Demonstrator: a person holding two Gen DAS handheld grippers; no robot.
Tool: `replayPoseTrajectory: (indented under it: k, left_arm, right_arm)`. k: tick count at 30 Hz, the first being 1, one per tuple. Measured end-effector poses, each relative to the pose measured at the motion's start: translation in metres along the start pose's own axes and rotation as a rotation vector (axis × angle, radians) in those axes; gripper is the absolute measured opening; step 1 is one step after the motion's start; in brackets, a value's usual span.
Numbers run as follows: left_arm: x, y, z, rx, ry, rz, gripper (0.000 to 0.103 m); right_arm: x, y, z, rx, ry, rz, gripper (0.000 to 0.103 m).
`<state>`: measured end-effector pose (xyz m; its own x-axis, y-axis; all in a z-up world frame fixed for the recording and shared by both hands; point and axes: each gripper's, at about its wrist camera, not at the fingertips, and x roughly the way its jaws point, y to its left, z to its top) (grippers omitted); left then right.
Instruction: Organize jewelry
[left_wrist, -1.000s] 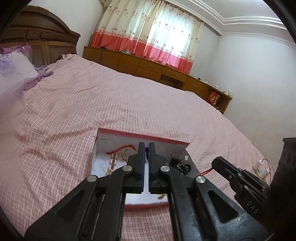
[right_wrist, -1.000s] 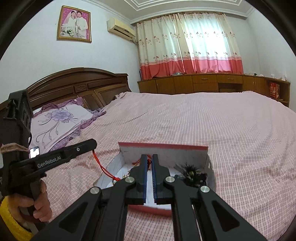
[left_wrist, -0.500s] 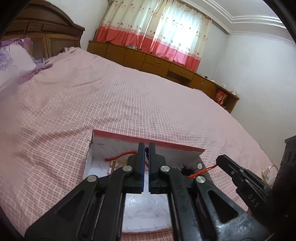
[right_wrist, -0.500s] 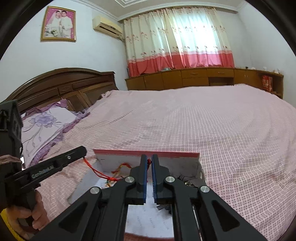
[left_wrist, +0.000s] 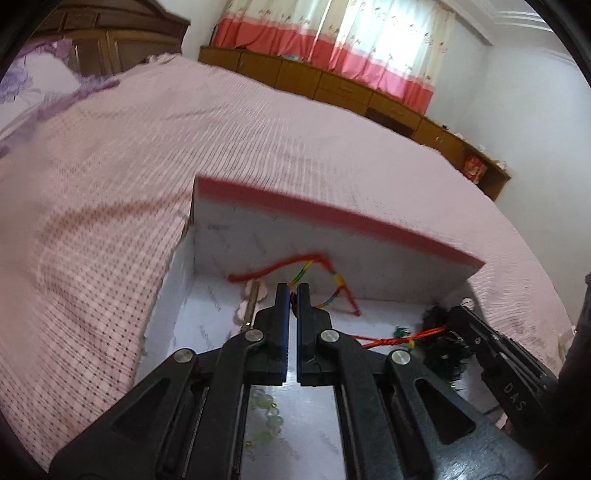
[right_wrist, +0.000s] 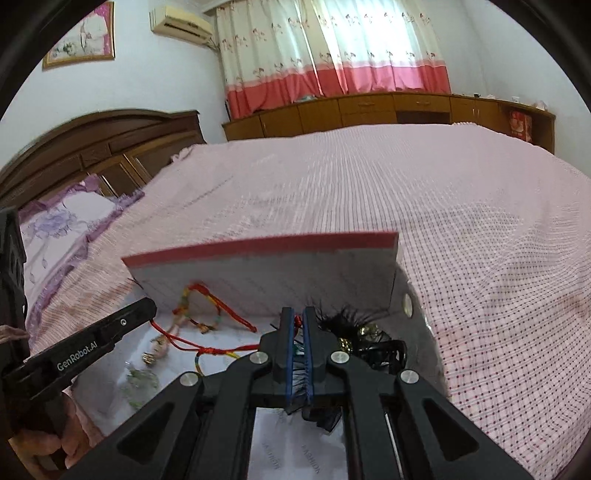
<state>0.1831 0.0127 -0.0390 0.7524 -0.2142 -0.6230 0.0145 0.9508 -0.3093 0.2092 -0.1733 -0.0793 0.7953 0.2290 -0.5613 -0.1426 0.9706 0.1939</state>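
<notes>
An open white box with a pink rim lies on the bed. My left gripper and right gripper hang low over its floor, both shut. A thin red cord runs between them, and red shows between each pair of fingertips. A second red cord bracelet with a multicoloured braid leans on the back wall. Also in the box are a pale hair clip, green beads and a black feathery piece.
The box sits on a pink checked bedspread. A purple flowered pillow and a dark wooden headboard are at the left. Low wooden cabinets under pink-and-white curtains line the far wall. A hand holds the left gripper.
Both grippers have come down and forward, from above the box's near edge to low over its floor. The box fills more of each view. Both stay shut with the red cord between them.
</notes>
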Motion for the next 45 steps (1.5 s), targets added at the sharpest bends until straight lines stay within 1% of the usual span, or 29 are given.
replayPoseTrajectory:
  k: [3,8,10,11,12,13,14,15,17,20,23,24,28,32,34,36,39,42,45]
  left_arm:
    - [0.007,0.0,-0.003,-0.006,0.015,0.01,0.0]
    - [0.005,-0.006,-0.004,0.024,0.022,0.026,0.0]
    - [0.006,-0.009,-0.005,0.042,0.03,0.037,0.0]
    - [0.006,-0.009,-0.006,0.049,0.037,0.045,0.0]
    - [0.005,-0.009,-0.006,0.047,0.041,0.048,0.006]
    - [0.005,-0.01,-0.007,0.043,0.041,0.046,0.009]
    - [0.003,-0.008,-0.007,0.036,0.039,0.044,0.016]
    - [0.0,-0.006,-0.007,0.032,0.036,0.04,0.018]
    - [-0.006,-0.006,-0.006,0.038,0.038,0.041,0.021]
    - [-0.02,-0.009,-0.008,0.081,0.034,0.054,0.029]
    - [-0.034,-0.008,-0.011,0.109,0.024,0.063,0.032]
    - [-0.04,-0.007,-0.011,0.109,0.019,0.069,0.035]
    - [-0.059,-0.002,-0.014,0.095,-0.003,0.067,0.038]
    - [-0.078,0.0,-0.019,0.084,-0.039,0.09,0.042]
    - [-0.087,-0.001,-0.021,0.095,-0.056,0.11,0.045]
    - [-0.096,-0.005,-0.022,0.113,-0.077,0.12,0.049]
    - [-0.11,-0.009,-0.026,0.114,-0.103,0.123,0.053]
    - [-0.121,-0.015,-0.031,0.122,-0.121,0.13,0.055]
    - [-0.13,-0.019,-0.036,0.135,-0.131,0.134,0.055]
  right_arm:
    - [0.008,-0.001,-0.002,-0.003,0.019,-0.011,0.006]
    - [0.015,-0.004,-0.003,0.011,0.035,-0.018,0.007]
    - [0.015,-0.003,-0.003,0.012,0.041,-0.009,0.01]
    - [0.014,-0.003,-0.003,0.01,0.038,-0.009,0.017]
    - [0.013,-0.003,-0.002,0.009,0.034,-0.004,0.023]
    - [0.011,-0.003,-0.002,0.006,0.029,0.002,0.026]
    - [0.008,-0.001,-0.002,0.0,0.022,0.004,0.031]
    - [0.005,0.001,-0.001,-0.006,0.016,0.004,0.035]
    - [-0.003,0.002,-0.001,-0.014,0.005,0.009,0.037]
    - [-0.01,0.002,-0.002,-0.007,0.008,0.02,0.041]
    - [-0.023,0.001,-0.001,0.002,-0.004,0.026,0.046]
    - [-0.028,0.0,-0.001,0.006,-0.012,0.027,0.049]
    - [-0.047,-0.001,-0.002,0.018,-0.025,0.01,0.055]
    - [-0.073,-0.002,-0.003,0.03,-0.048,-0.013,0.066]
    - [-0.086,-0.001,-0.005,0.031,-0.064,-0.014,0.067]
    - [-0.098,0.0,-0.006,0.032,-0.075,-0.014,0.07]
    - [-0.115,0.002,-0.009,0.03,-0.093,-0.017,0.072]
    - [-0.128,0.005,-0.015,0.026,-0.097,-0.011,0.073]
    - [-0.14,0.008,-0.023,0.032,-0.092,-0.003,0.076]
